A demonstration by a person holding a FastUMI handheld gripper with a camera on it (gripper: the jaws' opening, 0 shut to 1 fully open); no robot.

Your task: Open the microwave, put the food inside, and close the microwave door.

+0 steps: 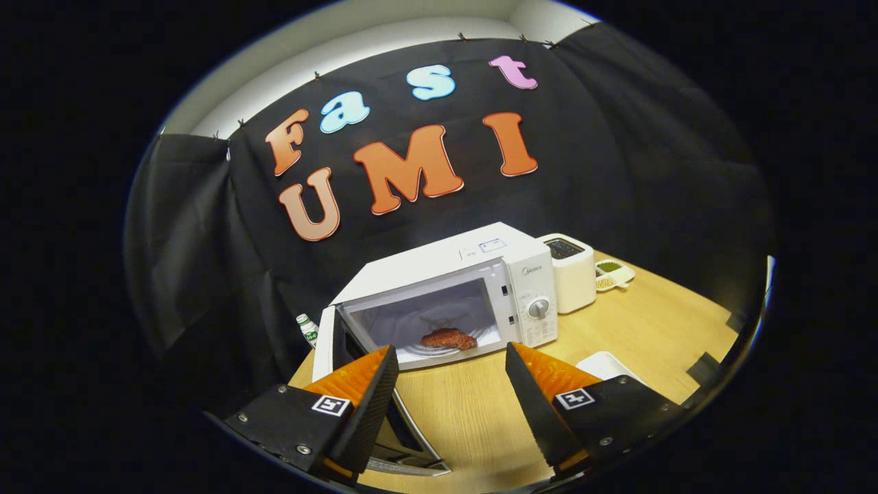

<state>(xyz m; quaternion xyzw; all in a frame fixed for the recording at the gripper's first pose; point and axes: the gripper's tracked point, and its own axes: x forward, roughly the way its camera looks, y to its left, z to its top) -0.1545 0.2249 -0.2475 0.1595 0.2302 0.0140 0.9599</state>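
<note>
A small bottle (pixel 308 329) with a green label stands at the far left, by the black cloth wall, just behind the microwave's open door. Its label is too small to read.

The microwave door (pixel 328 350) is swung wide open to the left. Its edge runs down toward the left finger (pixel 363 391) of the gripper.

The microwave (pixel 446 288) is white and sits on a light wooden table (pixel 473 412). A grey brand name is on its front, above the round knob (pixel 539 308), but the letters are too blurry to read for sure. A small sticker with a blue frame is on the top, and its words are too tiny to read.

Inside the microwave is a white plate (pixel 429 348). The food (pixel 448 338) lies on the plate. It is a flat, lumpy, reddish-brown piece, like a slab of meat.

The gripper (pixel 453 360) is near us, in front of the microwave. Its two fingers are spread wide apart. Nothing is between them but bare table, and they hold nothing. The left finger lies over the open door in the view, and I cannot tell if it touches it. Each finger has a small black and white square mark on it.

To the right of the microwave stands a white toaster (pixel 571 271), just beside it. Farther right is a little white dish (pixel 614 274) with green and yellow bits in it. A white thing (pixel 603 363) lies on the table near the right finger (pixel 531 384).
</note>
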